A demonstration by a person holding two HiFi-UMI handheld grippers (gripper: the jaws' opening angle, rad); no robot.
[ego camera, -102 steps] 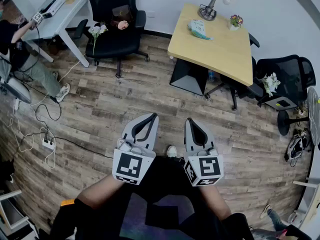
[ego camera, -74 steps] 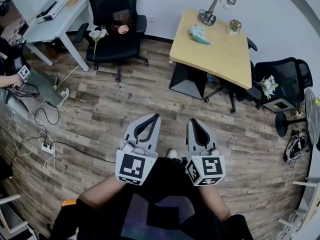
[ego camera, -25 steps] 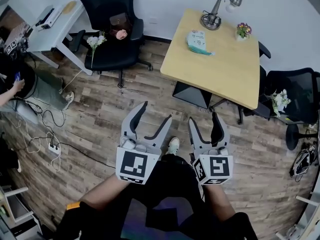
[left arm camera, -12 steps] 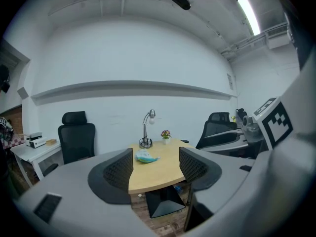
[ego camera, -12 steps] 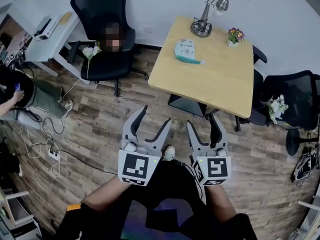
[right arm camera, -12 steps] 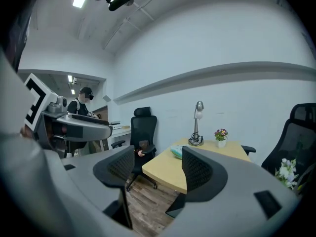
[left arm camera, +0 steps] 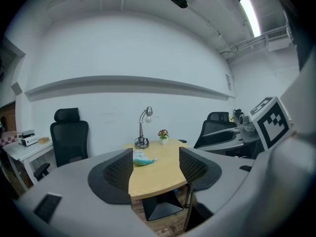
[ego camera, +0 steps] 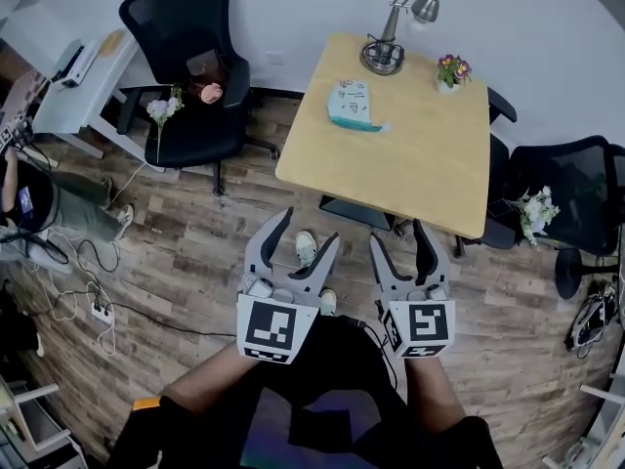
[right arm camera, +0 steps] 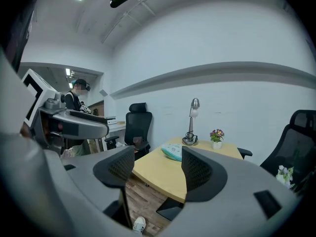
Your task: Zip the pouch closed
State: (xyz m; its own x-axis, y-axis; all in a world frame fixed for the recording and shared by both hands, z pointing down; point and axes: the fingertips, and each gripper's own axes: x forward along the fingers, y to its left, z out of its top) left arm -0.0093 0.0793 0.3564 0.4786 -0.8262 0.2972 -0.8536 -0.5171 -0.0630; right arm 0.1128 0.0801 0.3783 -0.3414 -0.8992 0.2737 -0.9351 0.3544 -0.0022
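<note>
— What sort of place is this?
— An office. A light wooden table (ego camera: pixel 410 154) stands against a plain white wall (ego camera: pixel 293 8), with a desk lamp (ego camera: pixel 381 55) and a small pot of flowers (ego camera: pixel 449 69) on it.
— What else shows it?
— A black high-backed swivel chair (ego camera: pixel 186 57) sits beside a white desk (ego camera: pixel 78 91), and a second black chair (ego camera: pixel 562 174) is at the table's right. A power strip (ego camera: pixel 96 311) with trailing cables lies on the wood-plank floor (ego camera: pixel 195 233), and a seated person (ego camera: pixel 73 203) is at the left edge.
</note>
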